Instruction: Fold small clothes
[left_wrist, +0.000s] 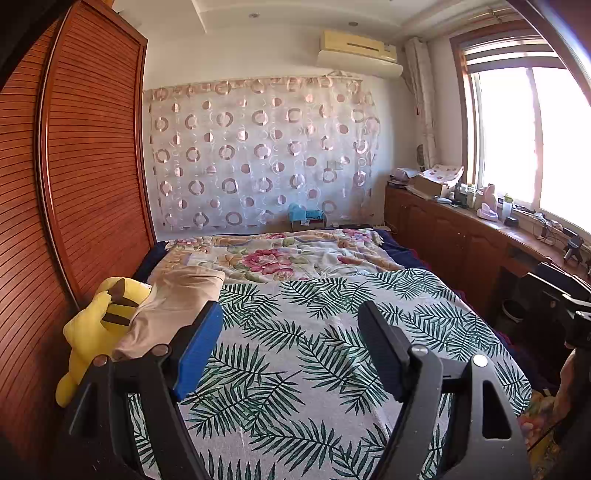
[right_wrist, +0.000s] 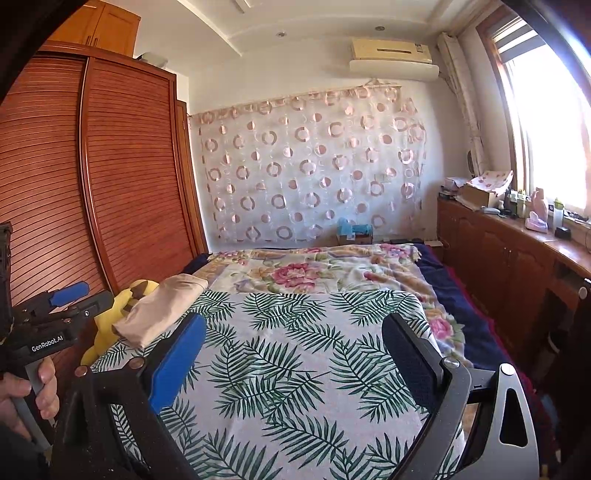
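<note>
A bedroom seen from two hand-held tools, both looking along a bed toward the far wall. The left tongs stand wide apart with nothing between them, hovering above a white cloth printed with green palm leaves that covers the near half of the bed. The right tongs are also spread wide and empty, over the same cloth. In the right view the left tool appears at the left edge, gripped by a hand.

The small garment to fold, a beige piece of clothing, lies in a loosely folded heap at the near left edge of the bed, just beyond the left tongs' blue finger (part of it is hidden behind that finger). It rests against a yellow plush toy wedged between the bed and a tall wooden wardrobe with slatted doors.

Farther up the bed lies a floral blanket with a dark blue cover beneath it. A sheer curtain with pink rings hangs on the far wall, below an air conditioner. Along the right side runs a wooden surface cluttered with boxes, bottles and cables, under a bright window. The middle of the leaf cloth is bare.
</note>
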